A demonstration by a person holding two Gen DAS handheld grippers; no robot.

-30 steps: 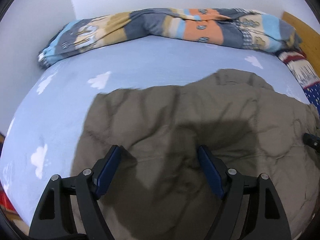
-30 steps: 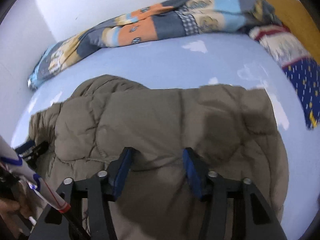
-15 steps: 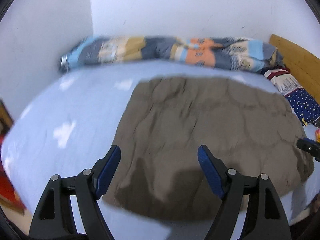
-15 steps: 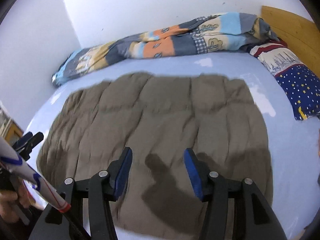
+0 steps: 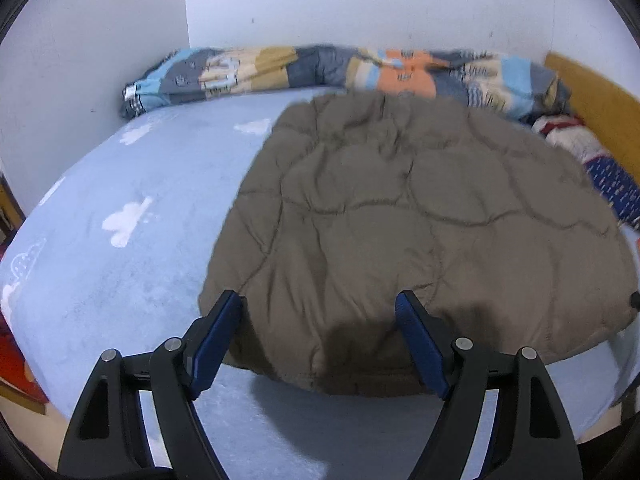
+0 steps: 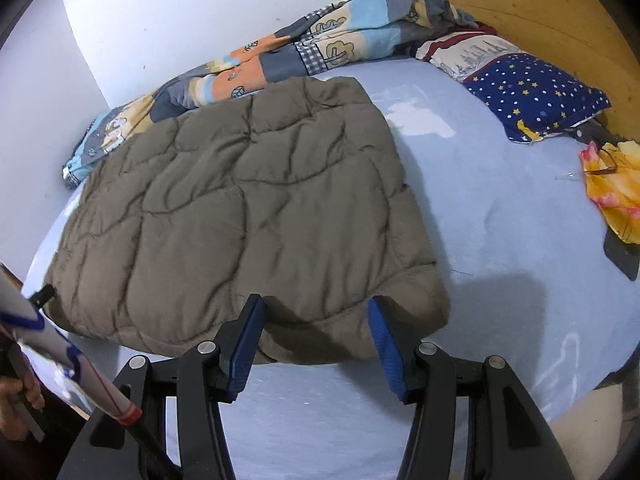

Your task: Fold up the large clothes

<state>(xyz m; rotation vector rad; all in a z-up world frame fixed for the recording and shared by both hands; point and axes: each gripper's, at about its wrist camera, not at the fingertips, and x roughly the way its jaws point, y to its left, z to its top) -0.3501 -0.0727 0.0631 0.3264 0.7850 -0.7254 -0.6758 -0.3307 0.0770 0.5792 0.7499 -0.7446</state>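
A brown quilted padded garment [image 5: 400, 220] [image 6: 240, 220] lies spread flat as a rough rectangle on the light blue bed sheet [image 5: 140, 240] [image 6: 500, 220]. My left gripper [image 5: 320, 314] hovers open over the garment's near left part, its blue pads standing wide with nothing pressed between them. Over the near right corner, my right gripper [image 6: 314, 312] is open too, a narrower gap between its pads, clear of the cloth. Each gripper's black tip shows at the edge of the other's view.
A rolled patchwork quilt [image 5: 280, 68] [image 6: 320, 40] lies along the far wall. A starry blue pillow [image 6: 528, 92] rests by the wooden headboard [image 6: 540, 8]. A yellow floral cloth [image 6: 616, 188] sits at the right edge. A person's hand [image 6: 20, 400] shows at lower left.
Both grippers have drawn back from above the garment toward the bed's near edge. The garment, bunched at its far edge before, now lies flat and shows whole.
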